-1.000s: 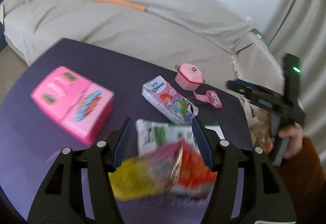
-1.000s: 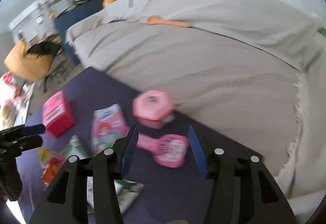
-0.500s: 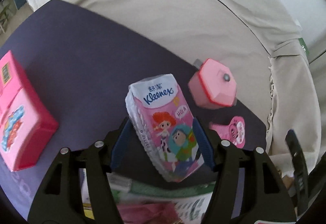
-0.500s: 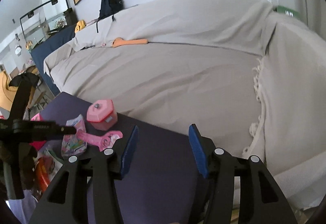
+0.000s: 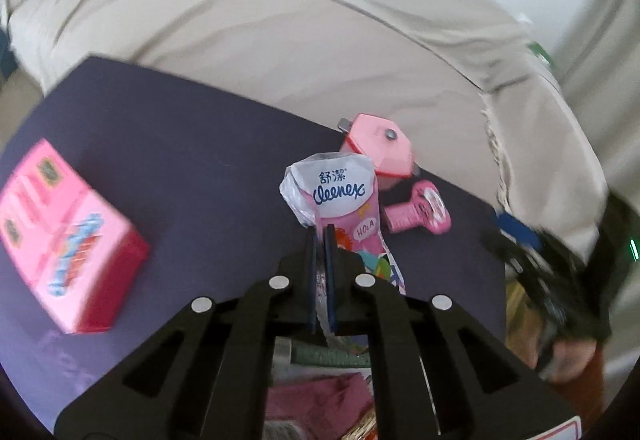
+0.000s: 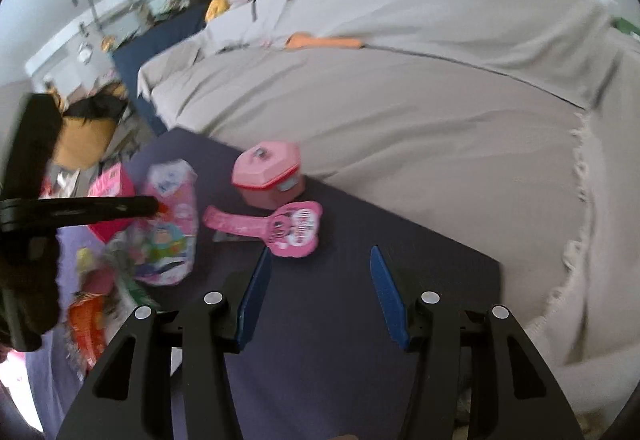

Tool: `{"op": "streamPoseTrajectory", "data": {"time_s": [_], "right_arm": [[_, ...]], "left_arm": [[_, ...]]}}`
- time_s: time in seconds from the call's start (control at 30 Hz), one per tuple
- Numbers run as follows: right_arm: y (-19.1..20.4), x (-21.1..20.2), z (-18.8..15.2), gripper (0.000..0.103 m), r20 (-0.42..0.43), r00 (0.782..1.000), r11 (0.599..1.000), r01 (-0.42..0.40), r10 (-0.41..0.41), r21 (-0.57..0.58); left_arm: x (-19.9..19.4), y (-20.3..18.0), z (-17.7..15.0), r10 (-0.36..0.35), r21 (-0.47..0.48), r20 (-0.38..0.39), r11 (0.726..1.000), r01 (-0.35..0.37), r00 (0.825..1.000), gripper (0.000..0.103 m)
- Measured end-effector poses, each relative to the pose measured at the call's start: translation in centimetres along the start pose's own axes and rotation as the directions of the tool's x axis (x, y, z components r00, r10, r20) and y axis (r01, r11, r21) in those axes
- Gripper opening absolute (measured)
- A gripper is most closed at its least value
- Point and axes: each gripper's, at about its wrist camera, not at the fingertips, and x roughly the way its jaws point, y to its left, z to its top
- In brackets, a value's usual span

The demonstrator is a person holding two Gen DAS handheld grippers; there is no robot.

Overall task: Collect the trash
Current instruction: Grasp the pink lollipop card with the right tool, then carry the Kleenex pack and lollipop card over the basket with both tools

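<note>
Our left fingers are pinched nearly together on the thin wrapper of the tissue pack, which lies on the dark bench just in front of the pink pot and beside the pink paddle toy, while our right fingers stand spread with nothing between them, low over bare bench near that toy. To do this step well, we judge we should lift slowly and straight up, since the grip has only film and the pack may slip or tear. We keep it clear of the pot and the pink box, and carry it toward the wrappers at the near edge.
</note>
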Motion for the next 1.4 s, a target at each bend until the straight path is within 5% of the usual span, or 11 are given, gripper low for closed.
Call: {"op": "streamPoseTrajectory", "data": {"time_s": [0.3, 0.67, 0.7, 0.93, 1.4], "right_arm": [[3.2, 6.4, 1.2, 0.050, -0.146, 0.988, 0.995, 0.031, -0.044, -0.096], [5.0, 8.7, 3.1, 0.049, -0.127, 0.987, 0.988, 0.080, -0.097, -0.130], [5.1, 8.4, 3.0, 0.043, -0.114, 0.990, 0.989, 0.067, -0.082, -0.129], [6.3, 3.8, 2.4, 0.042, -0.018, 0.997, 0.986, 0.077, -0.081, -0.149], [7.2, -6.0, 0.4, 0.042, 0.032, 0.988, 0.976, 0.155, -0.152, -0.154]], "left_arm": [[-5.8, 1.5, -2.6, 0.028, 0.107, 0.096, 0.993, -0.038, 0.995, 0.003], [-6.9, 2.2, -3.3, 0.031, 0.119, 0.146, 0.992, -0.049, 0.989, 0.003], [-7.0, 2.3, -3.4, 0.029, 0.115, 0.149, 0.992, -0.046, 0.988, 0.003], [-7.3, 2.6, -3.7, 0.021, 0.085, 0.166, 0.996, -0.036, 0.986, 0.003], [-11.0, -0.1, -5.6, 0.008, 0.052, 0.247, 0.998, -0.021, 0.969, 0.003]]}}
